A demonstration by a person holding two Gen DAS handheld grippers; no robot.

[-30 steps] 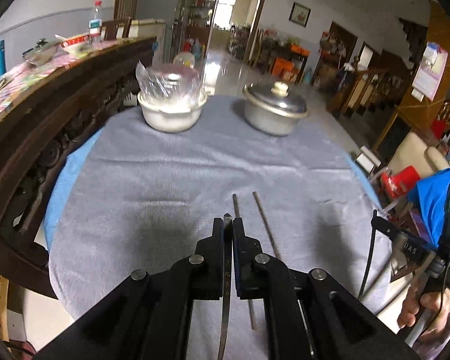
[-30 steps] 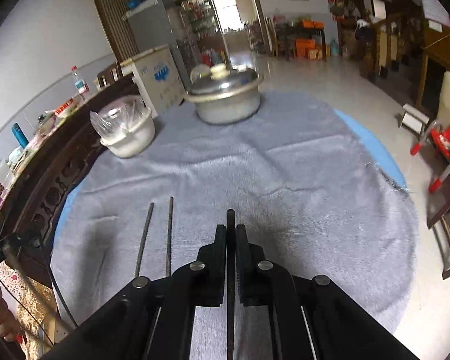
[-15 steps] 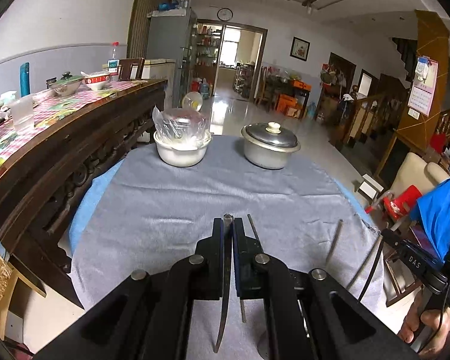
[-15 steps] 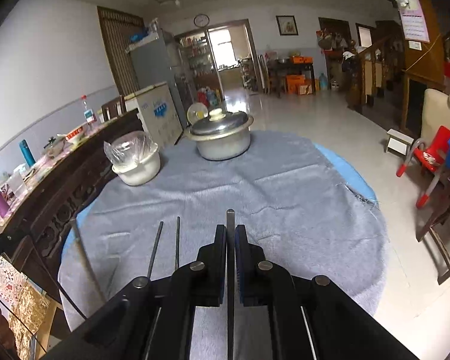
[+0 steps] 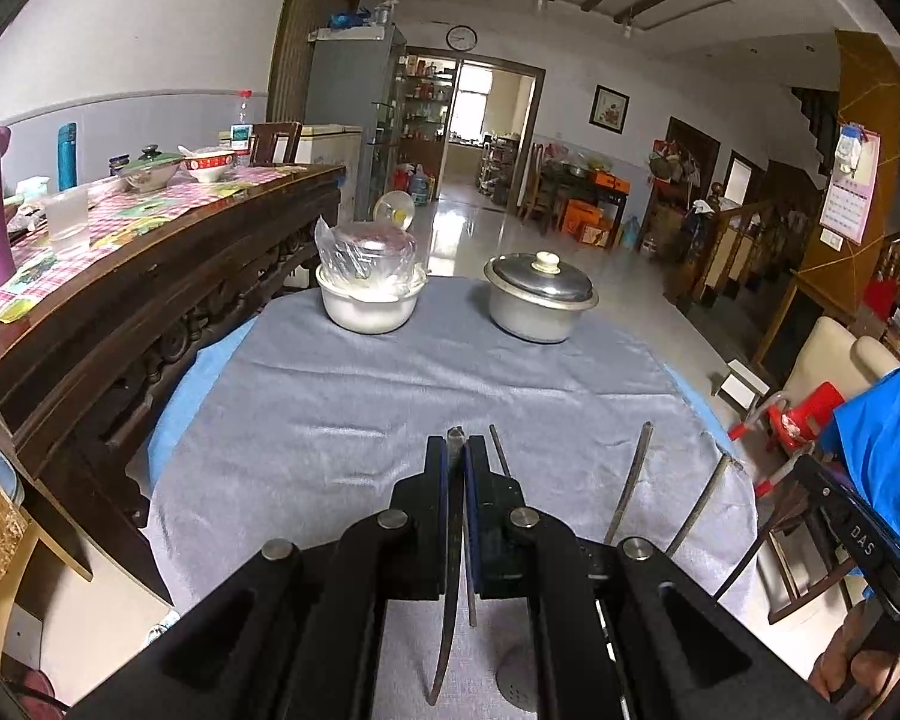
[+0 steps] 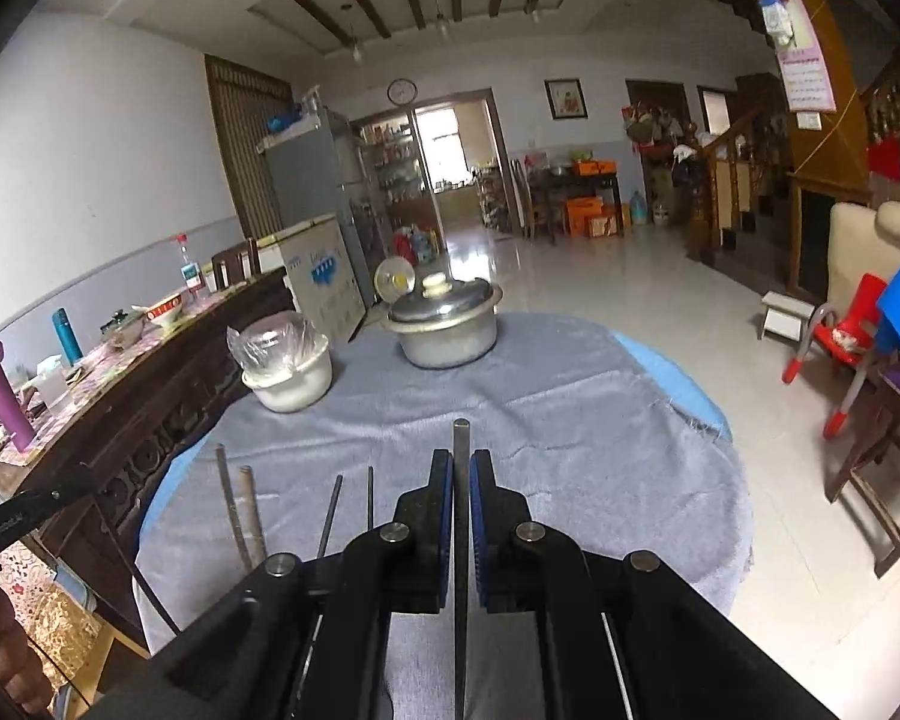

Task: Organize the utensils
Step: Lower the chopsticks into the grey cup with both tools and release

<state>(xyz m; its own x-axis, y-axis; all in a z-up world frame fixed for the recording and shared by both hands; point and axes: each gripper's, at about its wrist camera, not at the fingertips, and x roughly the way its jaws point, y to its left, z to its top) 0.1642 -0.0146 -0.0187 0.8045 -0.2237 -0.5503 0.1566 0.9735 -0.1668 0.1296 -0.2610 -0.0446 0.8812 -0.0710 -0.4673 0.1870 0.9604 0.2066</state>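
- The left gripper is clenching a flat metal utensil, its tip poking out past the closed fingers and its thin curved end hanging back beneath the tool, above the grey cloth covering the round table.
- The right gripper is likewise gripping a slim metal utensil handle, held lengthwise between its blue pads, the handle end jutting forward over the cloth.
- Both tools are hovering above the table's near half; neither held piece appears to be touching the fabric.
- Two thin dark chopsticks are lying side by side on the cloth, just left of the right gripper in its view; only one stick shows clearly beside the left gripper's fingers in the left-wrist view.
- The step in hand appears to be the carrying of one utensil in each tool toward a resting place; no tray or holder is showing in either view.
- A white bowl under plastic wrap and a lidded metal pot are sitting at the far edge, well apart from the work.
- The next move is likely calling for lowering each piece flat and parallel with the chopsticks before the fingers are released, keeping the loose ends from snagging the cloth.
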